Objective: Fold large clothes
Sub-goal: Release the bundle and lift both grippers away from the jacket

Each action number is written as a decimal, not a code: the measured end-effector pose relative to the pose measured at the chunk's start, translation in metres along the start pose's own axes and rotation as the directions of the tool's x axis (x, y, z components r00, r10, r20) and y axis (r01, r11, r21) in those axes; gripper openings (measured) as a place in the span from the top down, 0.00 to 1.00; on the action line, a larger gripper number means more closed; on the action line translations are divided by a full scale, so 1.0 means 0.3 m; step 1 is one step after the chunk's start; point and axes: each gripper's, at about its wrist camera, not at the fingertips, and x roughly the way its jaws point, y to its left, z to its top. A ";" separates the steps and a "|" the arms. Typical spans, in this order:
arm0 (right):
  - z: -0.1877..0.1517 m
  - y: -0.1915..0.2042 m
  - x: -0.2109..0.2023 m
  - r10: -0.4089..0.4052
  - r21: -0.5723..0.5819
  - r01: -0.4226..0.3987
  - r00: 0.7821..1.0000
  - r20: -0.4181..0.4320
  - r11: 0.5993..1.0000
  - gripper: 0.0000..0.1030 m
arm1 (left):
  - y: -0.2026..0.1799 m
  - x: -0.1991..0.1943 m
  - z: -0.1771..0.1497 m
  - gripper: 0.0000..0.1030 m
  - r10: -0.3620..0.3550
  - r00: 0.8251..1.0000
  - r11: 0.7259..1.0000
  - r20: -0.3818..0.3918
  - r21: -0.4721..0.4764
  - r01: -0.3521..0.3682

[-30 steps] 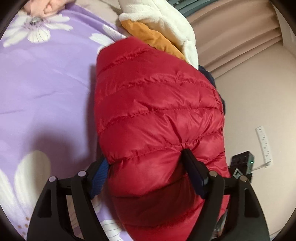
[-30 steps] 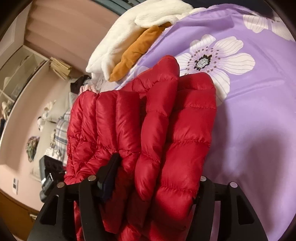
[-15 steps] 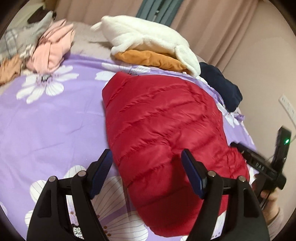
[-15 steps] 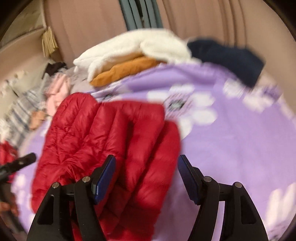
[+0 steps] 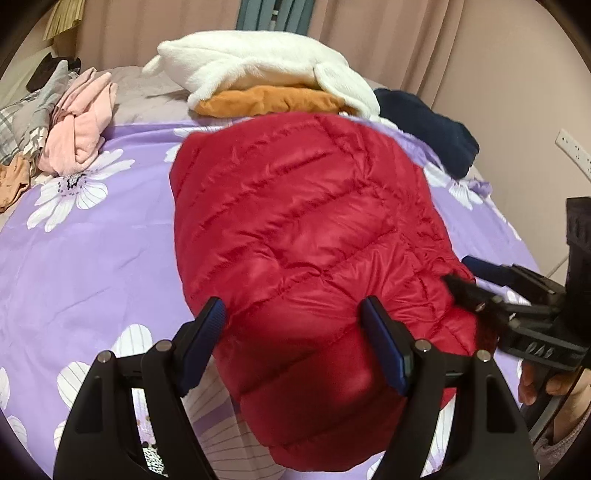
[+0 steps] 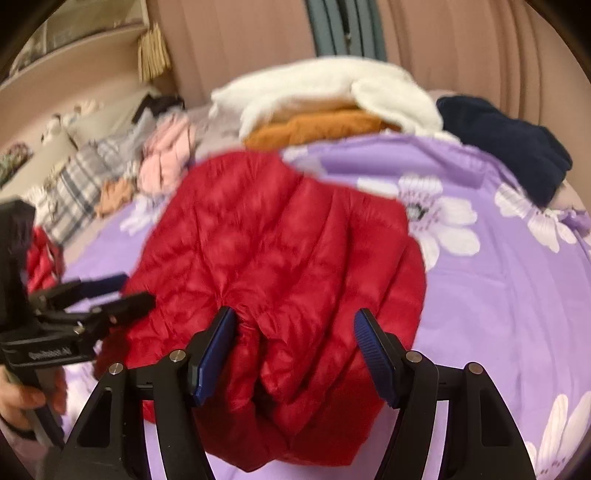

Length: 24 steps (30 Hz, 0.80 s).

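A red quilted puffer jacket lies folded into a thick bundle on the purple flowered bedsheet. My left gripper hovers over its near end, open, with its blue pads either side of the bulge and not pressing it. In the right wrist view the same jacket lies under my right gripper, which is also open above the near folds. The right gripper shows at the jacket's right edge in the left wrist view. The left gripper, held in a hand, shows at the left in the right wrist view.
At the back of the bed a white fleece lies on an orange garment, with a navy garment to the right. Pink clothes and plaid clothes are piled at the left. Curtains hang behind.
A second ago both grippers pinched the jacket and held it up. They have let go, the jacket now lies on the sheet, and both grippers have rolled level and drawn back above it.
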 end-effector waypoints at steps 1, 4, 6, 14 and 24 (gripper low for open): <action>-0.013 0.002 0.012 -0.003 -0.004 0.003 1.000 -0.013 1.000 0.33 | -0.003 0.010 -0.007 0.26 0.004 1.000 1.000 -0.005 0.006 -0.004; -0.045 -0.004 0.045 -0.010 -0.005 0.010 0.999 -0.040 1.000 0.33 | -0.004 0.037 -0.027 0.24 0.015 1.000 1.000 -0.018 0.016 -0.014; -0.054 -0.015 0.059 -0.003 0.009 0.003 0.999 -0.050 1.000 0.33 | -0.003 0.048 -0.037 0.21 0.024 0.999 1.000 -0.021 0.018 -0.023; -0.072 -0.014 0.042 0.005 0.041 -0.003 0.999 -0.046 0.999 0.33 | -0.017 0.021 -0.046 0.20 0.049 0.999 0.999 -0.005 0.006 -0.049; -0.074 0.013 -0.115 -0.047 0.031 0.047 0.999 0.007 0.998 0.32 | -0.062 -0.137 -0.061 0.04 0.138 0.990 0.990 0.035 -0.001 -0.138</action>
